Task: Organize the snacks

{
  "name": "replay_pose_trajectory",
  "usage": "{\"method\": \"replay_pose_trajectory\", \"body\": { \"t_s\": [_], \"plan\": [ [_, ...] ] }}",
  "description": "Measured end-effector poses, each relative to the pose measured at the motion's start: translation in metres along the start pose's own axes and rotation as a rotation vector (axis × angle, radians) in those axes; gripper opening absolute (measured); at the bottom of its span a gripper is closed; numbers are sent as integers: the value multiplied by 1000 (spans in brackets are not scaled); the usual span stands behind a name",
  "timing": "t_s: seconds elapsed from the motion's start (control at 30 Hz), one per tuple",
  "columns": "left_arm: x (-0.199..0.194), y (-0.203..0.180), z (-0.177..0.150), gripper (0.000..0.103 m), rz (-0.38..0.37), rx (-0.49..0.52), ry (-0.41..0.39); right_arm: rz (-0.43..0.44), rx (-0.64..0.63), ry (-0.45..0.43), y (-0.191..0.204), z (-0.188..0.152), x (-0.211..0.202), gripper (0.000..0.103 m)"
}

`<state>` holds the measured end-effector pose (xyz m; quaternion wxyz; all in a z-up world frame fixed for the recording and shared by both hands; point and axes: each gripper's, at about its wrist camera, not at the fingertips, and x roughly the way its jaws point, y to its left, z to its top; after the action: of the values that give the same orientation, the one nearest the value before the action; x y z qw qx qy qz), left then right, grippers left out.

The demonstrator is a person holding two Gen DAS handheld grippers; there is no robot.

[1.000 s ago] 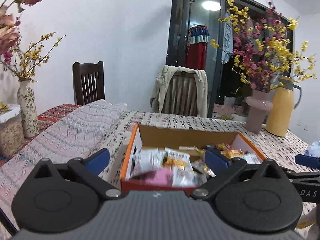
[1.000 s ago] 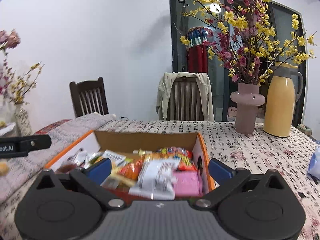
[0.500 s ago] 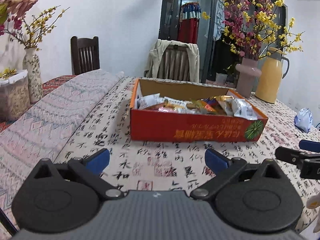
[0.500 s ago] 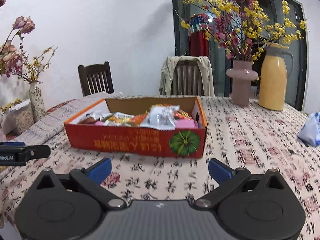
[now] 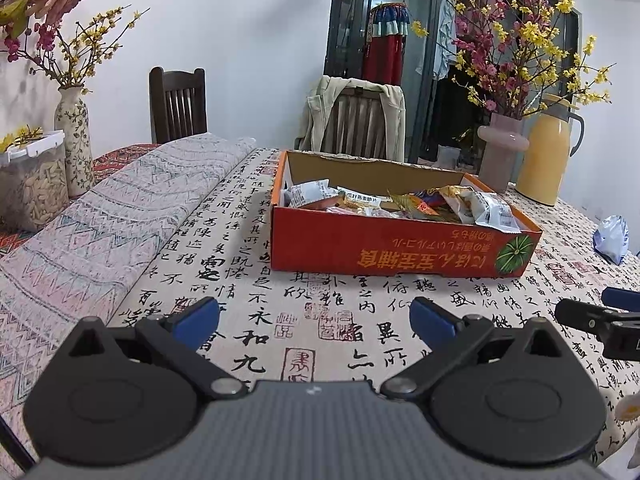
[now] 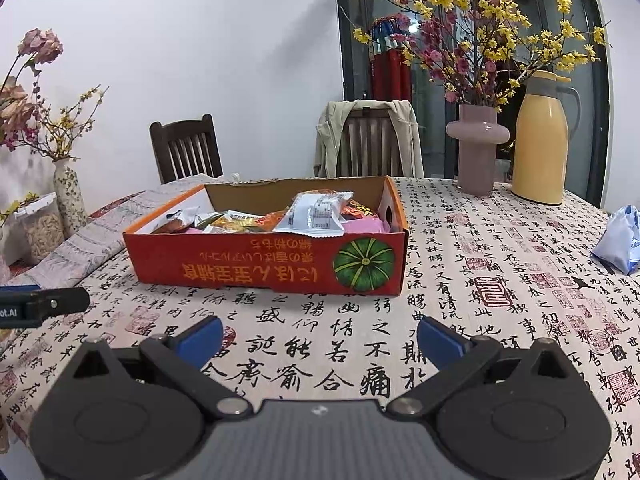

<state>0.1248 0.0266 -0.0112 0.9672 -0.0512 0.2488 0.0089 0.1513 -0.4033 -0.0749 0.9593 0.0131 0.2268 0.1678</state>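
An orange-red cardboard box [image 5: 384, 250] [image 6: 256, 268] holding several wrapped snacks [image 5: 404, 204] [image 6: 316, 214] rests on the calligraphy tablecloth. My left gripper [image 5: 314, 320] hovers open over the cloth, well in front of the box, nothing between its blue fingertips. My right gripper [image 6: 318, 338] is likewise open and empty, in front of the box's pumpkin-printed end. Each gripper's tip shows at the edge of the other's view. A blue-white snack bag [image 6: 620, 240] [image 5: 612, 238] lies on the table to the right, apart from the box.
A pink vase of flowers [image 6: 478, 148] and a yellow thermos [image 6: 540, 136] stand at the back right. A patterned vase [image 5: 74, 144] and a clear container of seeds [image 5: 32, 184] sit at the left. A folded grey runner [image 5: 100, 232] covers the left side. Two chairs stand behind the table.
Both grippers have pulled back from over the box toward the near table edge. The box now sits farther ahead in both views; both grippers stayed open and empty.
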Motion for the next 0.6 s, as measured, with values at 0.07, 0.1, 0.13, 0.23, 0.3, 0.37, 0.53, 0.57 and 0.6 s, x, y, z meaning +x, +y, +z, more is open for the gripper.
{"method": "replay_pose_trajectory", "body": {
  "t_s": [0.07, 0.1, 0.13, 0.23, 0.3, 0.37, 0.53, 0.57, 0.6],
  "plan": [
    [0, 0, 0, 103, -1, 0, -3, -1, 1, 0, 0, 0, 0, 103],
    [-1, 0, 0, 103, -2, 1, -4, -1, 1, 0, 0, 0, 0, 103],
    [-1, -1, 0, 103, -3, 1, -5, 0, 1, 0, 0, 0, 0, 103],
    [-1, -1, 0, 103, -4, 1, -6, 0, 0, 1, 0, 0, 0, 103],
    [-2, -1, -1, 103, -6, 3, -8, 0, 1, 1, 0, 0, 0, 103],
    [-2, -2, 0, 103, -7, 3, -8, 0, 1, 1, 0, 0, 0, 103],
    [-2, -2, -1, 103, -6, 1, -9, 0, 1, 1, 0, 0, 0, 103],
    [-2, -2, 0, 103, -6, -2, -6, 0, 2, 1, 0, 0, 0, 103],
    [-1, -2, 0, 103, -6, -3, -6, -1, 2, 2, 0, 0, 0, 103]
  ]
}}
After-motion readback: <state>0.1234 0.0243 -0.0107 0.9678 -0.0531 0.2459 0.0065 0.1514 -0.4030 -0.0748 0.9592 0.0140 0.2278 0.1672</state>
